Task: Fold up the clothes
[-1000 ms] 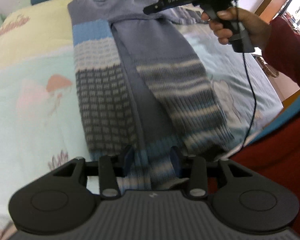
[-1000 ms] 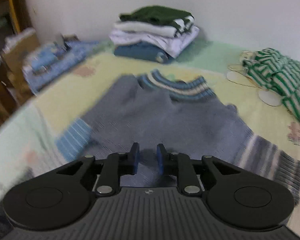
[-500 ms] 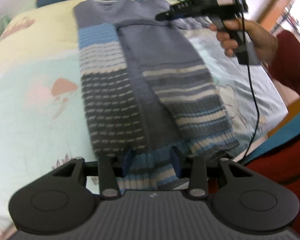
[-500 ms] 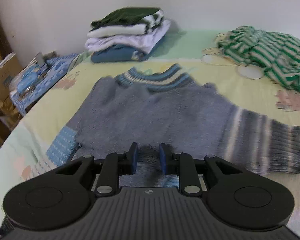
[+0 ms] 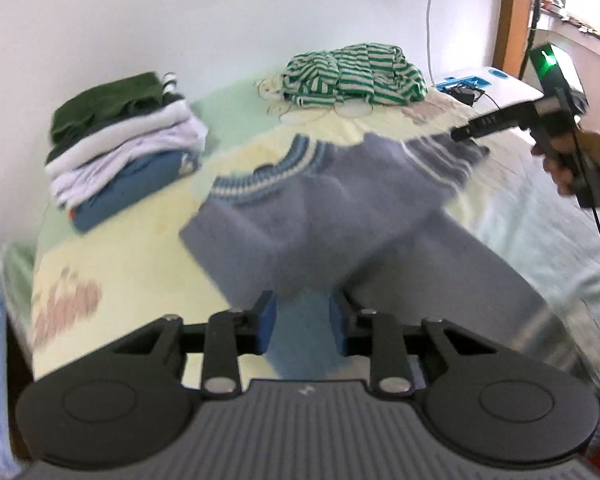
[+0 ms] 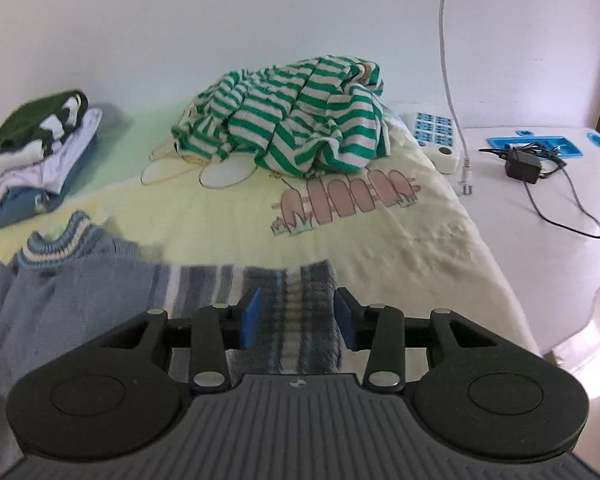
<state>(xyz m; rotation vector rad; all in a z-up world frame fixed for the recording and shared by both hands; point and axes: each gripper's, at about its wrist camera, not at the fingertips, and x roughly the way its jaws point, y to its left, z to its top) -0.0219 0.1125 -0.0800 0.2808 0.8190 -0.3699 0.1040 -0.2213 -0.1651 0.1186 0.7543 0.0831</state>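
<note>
A grey-blue knit sweater (image 5: 320, 208) with a striped collar (image 5: 260, 176) lies on the bed (image 6: 380, 248), blurred by motion. My left gripper (image 5: 302, 328) is closing, and a blue part of the sweater fills the gap between its pads while grey knit bulges up just ahead. My right gripper (image 6: 298, 316) is opening over the sweater's striped sleeve cuff (image 6: 296, 280), which lies flat between the spread pads, apparently untouched. In the left wrist view the right gripper (image 5: 464, 134), held in a person's hand (image 5: 580, 160), points at that cuff to the right of the collar.
A stack of folded clothes (image 5: 120, 140) sits at the back left by the wall. A crumpled green-and-white striped garment (image 6: 292, 120) lies at the back. Right of the bed stands a white table (image 6: 540, 240) with a power strip (image 6: 436, 136) and a black adapter (image 6: 522, 166).
The left gripper has swung from the hem toward the collar and narrowed on blue knit. The right gripper has moved right, from the grey body to the striped cuff, and its jaws have widened.
</note>
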